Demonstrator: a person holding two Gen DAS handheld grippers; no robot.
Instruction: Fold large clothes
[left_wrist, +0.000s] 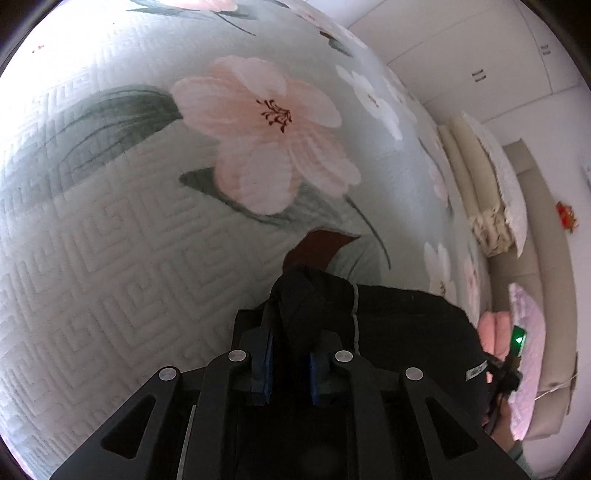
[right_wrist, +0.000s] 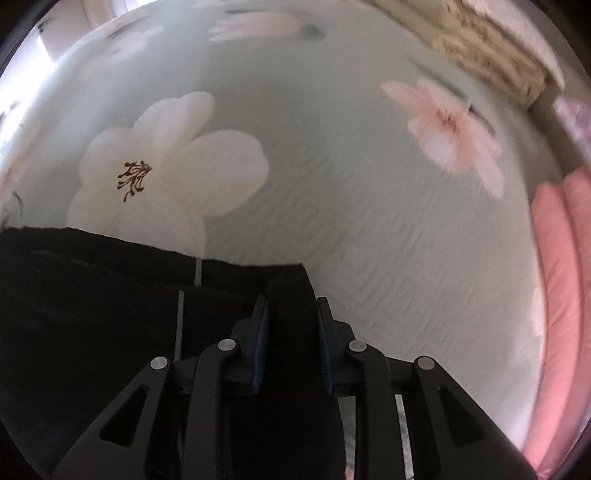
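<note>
While both jaws pinch it, the black garment (left_wrist: 399, 332) lies on the bed's floral quilt (left_wrist: 110, 240), its cloth bunched up between the blue pads of each tool. At the left hand-held gripper (left_wrist: 290, 354), a thick wad of dark fabric rises from between the fingers, which are pressed in on it; the rest of the garment spreads away to the right of that gripper, toward the far end of the bed where a pink folded item (left_wrist: 493, 330) sits. At the right hand-held gripper (right_wrist: 293, 332), a folded edge of the same garment (right_wrist: 92, 295) stands between the pads, which are closed on it, and the cloth stretches off to the left of that gripper, lying flat against the quilt (right_wrist: 332, 184).

The garment is black and matte, with a thin grey stripe (left_wrist: 355, 314) running along a seam and a small grey label (left_wrist: 476, 369) near one edge. In the right wrist view two short grey stripes (right_wrist: 180, 317) show on layered, overlapping panels. A rust-brown piece (left_wrist: 314, 247) peeks out just beyond the left gripper's wad.
</note>
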